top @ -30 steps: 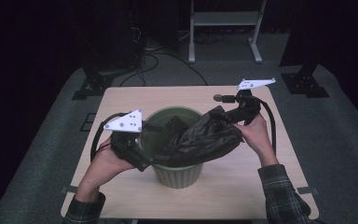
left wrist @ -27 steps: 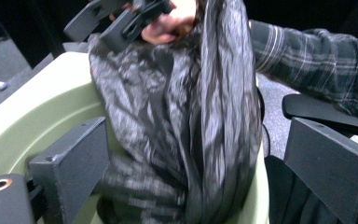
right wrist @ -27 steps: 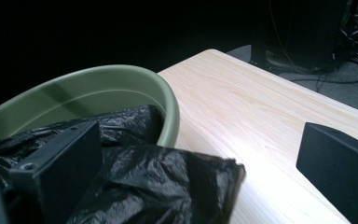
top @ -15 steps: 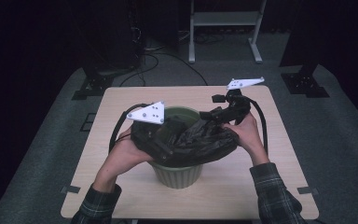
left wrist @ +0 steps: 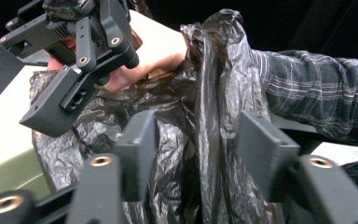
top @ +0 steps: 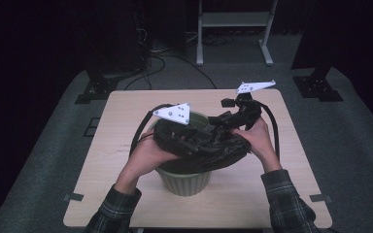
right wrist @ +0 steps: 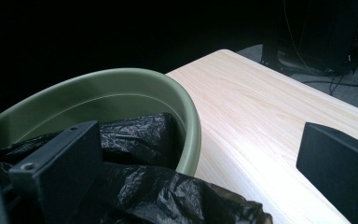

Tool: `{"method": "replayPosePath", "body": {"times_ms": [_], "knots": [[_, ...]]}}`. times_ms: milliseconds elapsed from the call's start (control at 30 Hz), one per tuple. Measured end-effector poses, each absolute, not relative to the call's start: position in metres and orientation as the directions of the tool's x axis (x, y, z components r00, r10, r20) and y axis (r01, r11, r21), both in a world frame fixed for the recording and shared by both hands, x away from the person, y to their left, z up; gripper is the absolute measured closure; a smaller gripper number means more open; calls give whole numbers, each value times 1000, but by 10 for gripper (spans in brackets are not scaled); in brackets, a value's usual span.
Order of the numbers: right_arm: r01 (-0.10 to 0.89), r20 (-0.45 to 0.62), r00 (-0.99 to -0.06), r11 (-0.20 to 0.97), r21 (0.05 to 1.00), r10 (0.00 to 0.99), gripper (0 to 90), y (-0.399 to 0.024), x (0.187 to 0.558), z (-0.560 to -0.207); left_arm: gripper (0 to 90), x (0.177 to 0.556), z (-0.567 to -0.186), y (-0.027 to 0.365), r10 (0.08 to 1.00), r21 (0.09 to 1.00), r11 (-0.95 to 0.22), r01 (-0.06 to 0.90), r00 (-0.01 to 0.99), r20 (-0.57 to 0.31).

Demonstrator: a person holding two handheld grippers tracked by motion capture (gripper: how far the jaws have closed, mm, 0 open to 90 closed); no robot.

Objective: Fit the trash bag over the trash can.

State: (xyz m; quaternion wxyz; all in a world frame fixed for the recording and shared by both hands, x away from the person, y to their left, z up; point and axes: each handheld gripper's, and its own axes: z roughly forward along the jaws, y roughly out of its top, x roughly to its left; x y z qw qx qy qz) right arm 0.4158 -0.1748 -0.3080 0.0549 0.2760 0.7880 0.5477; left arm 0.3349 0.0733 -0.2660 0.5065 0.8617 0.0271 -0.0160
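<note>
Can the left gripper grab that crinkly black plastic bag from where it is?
Probably yes. The left gripper has just been closing, with a fold of the crinkly black plastic bag between its fingers; nothing blocks it.

You have a crumpled black plastic bag [top: 209, 145] bunched across the open top of an upright green ribbed bin [top: 184, 179] mid-table.

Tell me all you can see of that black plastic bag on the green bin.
The black bag is thin, glossy, crinkled plastic, bunched up across the mouth of the green bin, partly hanging inside. In the left gripper view a gathered, twisted fold stands upright between the left tongs, whose jaws have just been closing around it. The right tongs stand at its far edge, with jaws wide apart; the right hand rests against it.
</note>
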Motion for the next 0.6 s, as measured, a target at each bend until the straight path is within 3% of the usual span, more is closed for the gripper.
{"method": "replayPosePath", "body": {"times_ms": [167, 300, 600], "knots": [[374, 213, -840, 246, 894, 499, 0, -179, 414, -306, 675, 338, -268, 71, 16, 856, -510, 83, 996, -87], [370, 212, -839, 241, 897, 501, 0, -184, 411, -305, 900, 336, -269, 71, 8, 844, -531, 77, 996, -86], [369, 209, -830, 228, 901, 517, 0, -206, 401, -301, 900, 339, -267, 87, 70, 854, -510, 105, 994, -80]]}}
